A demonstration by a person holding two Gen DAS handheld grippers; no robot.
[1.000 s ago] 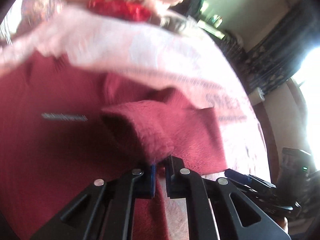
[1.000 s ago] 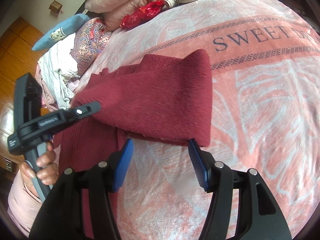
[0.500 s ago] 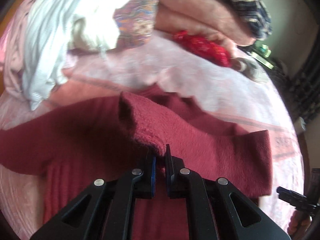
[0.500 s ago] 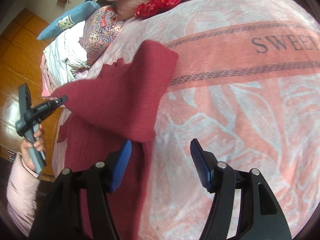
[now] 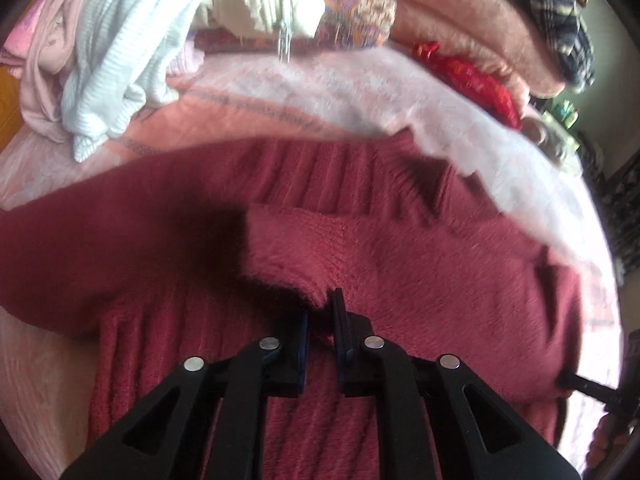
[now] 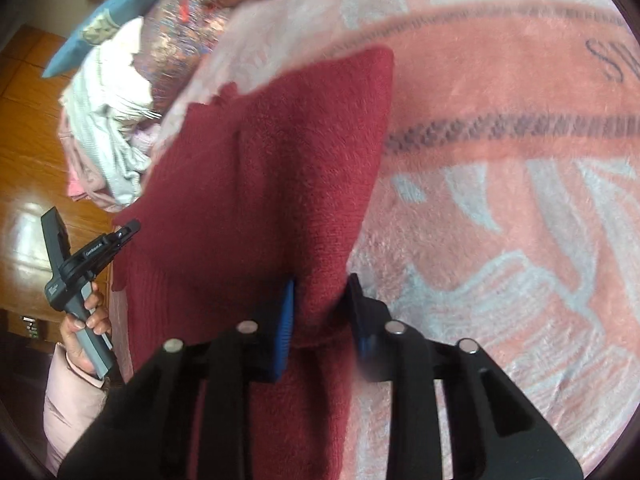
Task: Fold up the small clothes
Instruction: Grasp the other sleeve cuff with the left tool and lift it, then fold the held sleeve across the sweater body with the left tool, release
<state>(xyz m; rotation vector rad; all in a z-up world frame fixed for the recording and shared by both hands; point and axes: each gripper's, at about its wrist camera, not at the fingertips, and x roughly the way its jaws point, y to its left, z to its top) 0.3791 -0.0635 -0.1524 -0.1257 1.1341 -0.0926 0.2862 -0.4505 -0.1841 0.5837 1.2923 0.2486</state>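
A dark red knit sweater (image 5: pixel 440 264) lies on the pink blanket (image 5: pixel 360 92) of a bed. My left gripper (image 5: pixel 320 312) is shut on a folded corner of the sweater and holds it over the sweater's body. In the right wrist view the sweater (image 6: pixel 272 184) runs from the bed's left edge toward me. My right gripper (image 6: pixel 320 300) has its jaws narrowed around the sweater's near fold, with cloth between the blue pads. The left gripper (image 6: pixel 128 230) also shows there at the sweater's left edge, held by a hand.
A heap of white and pink clothes (image 5: pixel 108 52) lies at the far left of the bed. Folded pink blankets (image 5: pixel 472 16), a patterned cushion (image 5: pixel 356 4) and a red cloth (image 5: pixel 472 76) sit at the back. Wooden floor (image 6: pixel 24 152) lies beyond the bed's left edge.
My left gripper has carried the sweater's corner across and lowered it over the body. My right gripper has moved left onto the near fold and its jaws have closed in on it.
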